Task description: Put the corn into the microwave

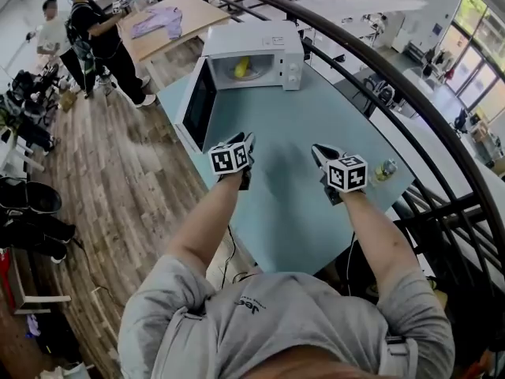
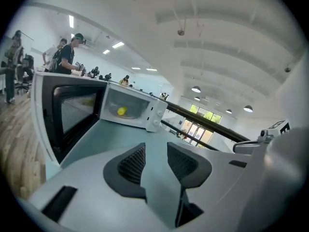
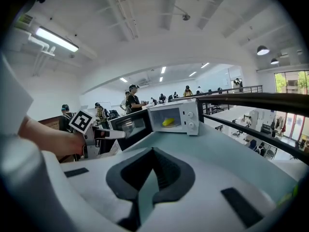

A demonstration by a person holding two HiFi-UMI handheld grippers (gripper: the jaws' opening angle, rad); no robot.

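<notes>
The yellow corn (image 1: 241, 67) lies inside the white microwave (image 1: 254, 36) at the far end of the pale blue table (image 1: 308, 219). The microwave's door (image 1: 199, 105) hangs wide open to the left. In the left gripper view the corn (image 2: 121, 111) sits in the lit cavity, and the right gripper view shows the corn (image 3: 168, 122) there too. My left gripper (image 1: 248, 141) hovers over mid-table, well short of the microwave, its jaws (image 2: 156, 147) apart with nothing between them. My right gripper (image 1: 317, 151) is beside it, jaws (image 3: 153, 150) closed and empty.
A curved black railing (image 1: 394, 77) runs along the table's right side. A small green-and-yellow object (image 1: 385, 169) sits at the table's right edge. People (image 1: 99, 34) stand by a wooden table (image 1: 185, 14) at the back left. Wooden floor (image 1: 118, 188) lies left of the table.
</notes>
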